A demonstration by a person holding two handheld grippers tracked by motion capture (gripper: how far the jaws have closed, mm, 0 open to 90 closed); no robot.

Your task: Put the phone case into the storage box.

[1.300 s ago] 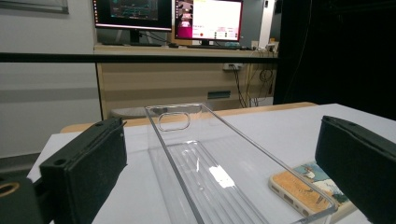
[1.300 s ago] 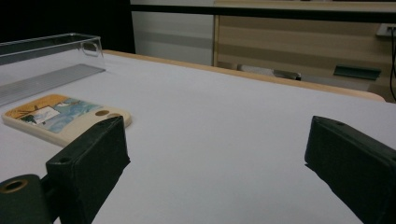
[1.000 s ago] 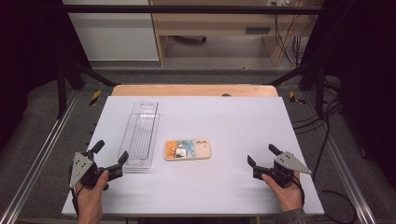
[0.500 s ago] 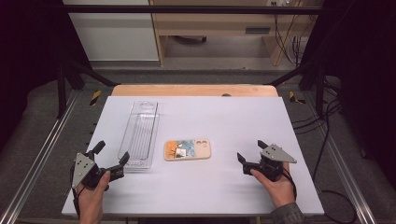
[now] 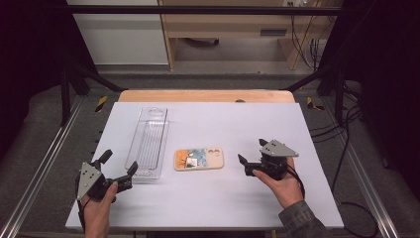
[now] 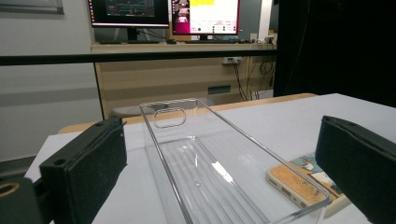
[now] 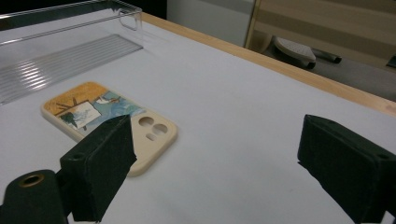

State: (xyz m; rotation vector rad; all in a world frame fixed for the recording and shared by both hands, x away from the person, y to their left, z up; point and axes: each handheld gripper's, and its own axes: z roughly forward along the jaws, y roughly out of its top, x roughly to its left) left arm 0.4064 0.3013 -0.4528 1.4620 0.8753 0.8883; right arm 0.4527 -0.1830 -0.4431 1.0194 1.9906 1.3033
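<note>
A white desk (image 5: 208, 198) with a wooden far edge stands in a dim room. A phone case (image 5: 198, 158) lies flat mid-desk, just beside a clear tray (image 5: 147, 141). The right tool (image 5: 251, 159), wide open and empty, is near it; the left tool (image 5: 119, 168) gapes empty at the tray's near end.

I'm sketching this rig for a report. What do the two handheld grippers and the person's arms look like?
Both the left gripper and right gripper are black, each topped by a grey three-cornered plate. Their blocky fingers carry black foam pads. The right arm wears an olive sleeve.

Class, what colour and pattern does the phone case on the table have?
Cream phone case with an orange and blue painted scene, clearest in the right gripper view.
</note>
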